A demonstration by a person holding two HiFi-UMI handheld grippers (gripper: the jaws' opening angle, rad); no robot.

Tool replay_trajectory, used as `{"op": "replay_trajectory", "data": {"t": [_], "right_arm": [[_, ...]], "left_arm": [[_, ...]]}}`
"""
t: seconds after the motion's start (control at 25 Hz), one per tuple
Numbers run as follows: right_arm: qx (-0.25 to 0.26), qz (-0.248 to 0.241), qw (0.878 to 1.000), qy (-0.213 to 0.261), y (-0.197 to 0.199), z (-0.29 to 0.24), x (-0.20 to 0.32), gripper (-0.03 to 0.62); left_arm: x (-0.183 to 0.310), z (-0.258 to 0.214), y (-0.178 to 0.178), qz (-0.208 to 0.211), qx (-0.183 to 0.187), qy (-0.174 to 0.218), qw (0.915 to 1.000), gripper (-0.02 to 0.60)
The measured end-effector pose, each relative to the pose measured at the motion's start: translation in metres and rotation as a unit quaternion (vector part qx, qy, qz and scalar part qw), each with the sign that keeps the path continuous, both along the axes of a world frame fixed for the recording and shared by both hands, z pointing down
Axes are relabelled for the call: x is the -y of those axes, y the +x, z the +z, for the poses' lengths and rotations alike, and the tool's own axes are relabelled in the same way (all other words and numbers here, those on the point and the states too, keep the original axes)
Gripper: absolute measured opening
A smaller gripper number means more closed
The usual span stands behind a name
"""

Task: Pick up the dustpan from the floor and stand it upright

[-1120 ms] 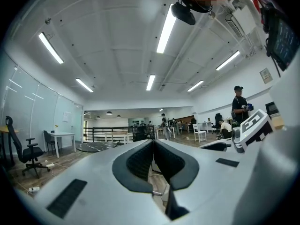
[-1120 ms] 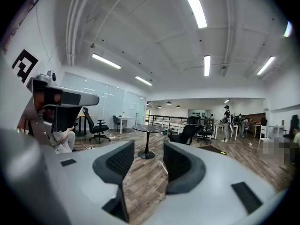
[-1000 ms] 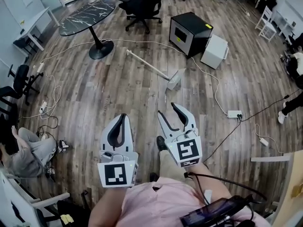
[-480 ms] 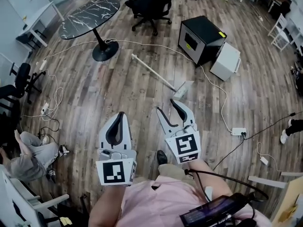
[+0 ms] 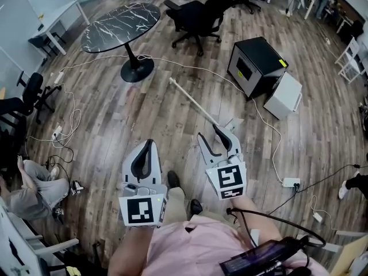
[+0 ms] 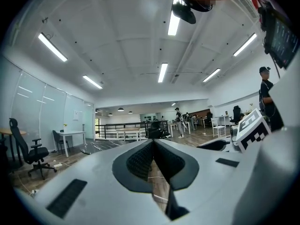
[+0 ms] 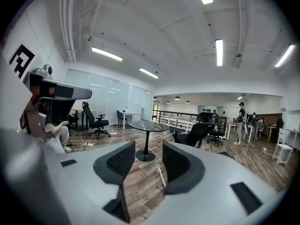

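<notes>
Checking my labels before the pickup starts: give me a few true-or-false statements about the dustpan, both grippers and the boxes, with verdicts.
1. The dustpan lies flat on the floor. True.
2. The right gripper is clamped on the dustpan's handle. False: its jaws are apart and empty, and the dustpan lies on the floor beyond them.
3. The left gripper has its jaws together on nothing. True.
4. The black box stands on the round table. False: it stands on the floor beside a white box.
</notes>
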State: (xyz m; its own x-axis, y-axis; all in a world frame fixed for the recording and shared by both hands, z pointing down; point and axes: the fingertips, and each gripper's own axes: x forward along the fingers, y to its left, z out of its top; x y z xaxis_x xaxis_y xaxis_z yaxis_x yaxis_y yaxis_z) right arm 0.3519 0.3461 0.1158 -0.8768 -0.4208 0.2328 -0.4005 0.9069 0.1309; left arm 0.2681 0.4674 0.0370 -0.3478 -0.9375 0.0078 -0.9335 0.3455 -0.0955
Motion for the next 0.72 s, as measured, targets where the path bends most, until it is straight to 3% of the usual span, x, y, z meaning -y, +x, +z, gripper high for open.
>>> {"op": "replay_trajectory", "data": {"t": [0.32,0.72], "right_arm": [[-0.019,0.0,1.0,-0.001,-0.074,0.026,0.051,0.181],[-0.041,-0.009,0.999,0.016,-0.218,0.029,0.136,0.167]], "left_arm": [[0.053,0.027,-0.081,0.0,-0.016,0.001,0.9999,0.014],[0.146,0.035,-0.235,0.0,-0.047,-0.001,0.9989,0.014]]}}
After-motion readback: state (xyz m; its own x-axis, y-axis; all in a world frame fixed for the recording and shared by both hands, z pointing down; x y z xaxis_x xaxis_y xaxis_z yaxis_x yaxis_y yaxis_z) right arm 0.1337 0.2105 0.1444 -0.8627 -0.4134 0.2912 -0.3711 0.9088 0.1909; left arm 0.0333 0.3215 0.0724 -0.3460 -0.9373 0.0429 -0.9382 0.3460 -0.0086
